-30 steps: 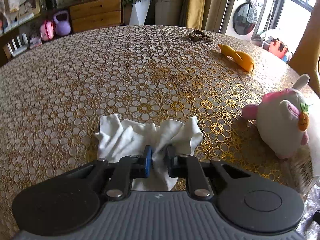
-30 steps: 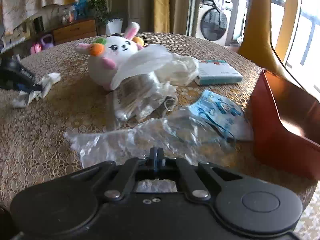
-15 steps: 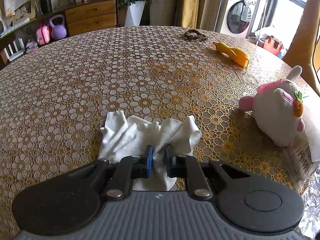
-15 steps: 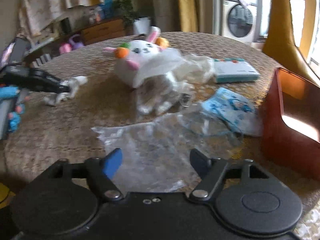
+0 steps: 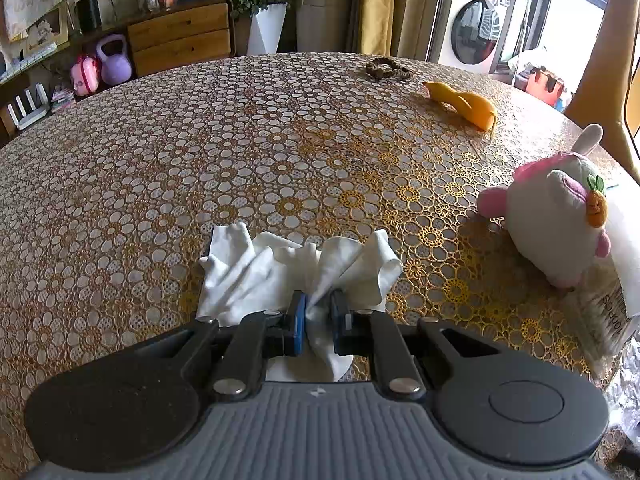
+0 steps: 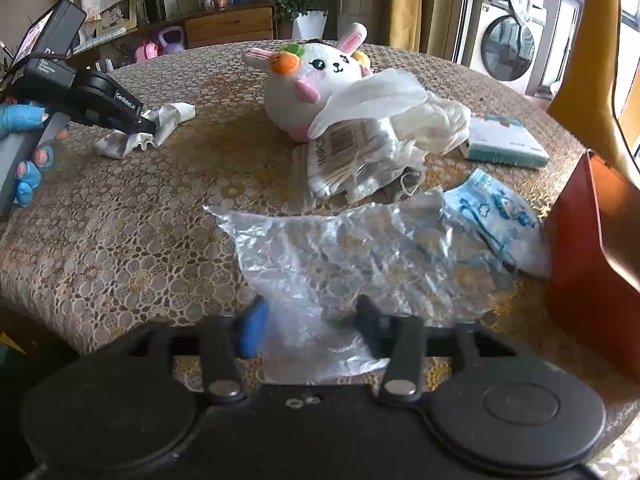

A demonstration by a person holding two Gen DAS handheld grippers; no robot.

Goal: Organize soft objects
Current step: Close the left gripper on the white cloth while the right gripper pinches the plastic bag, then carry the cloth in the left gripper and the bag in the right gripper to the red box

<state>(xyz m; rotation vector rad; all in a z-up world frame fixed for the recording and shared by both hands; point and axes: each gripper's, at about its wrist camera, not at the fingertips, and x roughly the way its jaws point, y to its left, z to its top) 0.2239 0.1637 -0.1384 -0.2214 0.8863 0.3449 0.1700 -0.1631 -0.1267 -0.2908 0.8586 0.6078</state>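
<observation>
My left gripper point(image 5: 318, 312) is shut on a crumpled white cloth point(image 5: 280, 268) that rests on the lace-covered table point(image 5: 240, 140); the pair also shows in the right wrist view, with the cloth point(image 6: 148, 132) at the left. My right gripper point(image 6: 308, 320) is open, its fingers on either side of the near edge of a clear crinkled plastic bag point(image 6: 352, 248). A white plush bunny point(image 6: 320, 76) sits at the table's middle, also seen at the right in the left wrist view point(image 5: 556, 216).
A bag of cotton swabs point(image 6: 352, 156) and a thin plastic glove point(image 6: 376, 96) lie by the bunny. A blue printed packet point(image 6: 500, 216), a teal box point(image 6: 504, 144) and a red-brown bin point(image 6: 596, 248) are at the right. An orange toy point(image 5: 464, 106) and brown scrunchie point(image 5: 386, 68) lie far off.
My right gripper has opened from shut and now straddles the edge of the plastic bag. My left gripper stays shut on the white cloth and has barely moved.
</observation>
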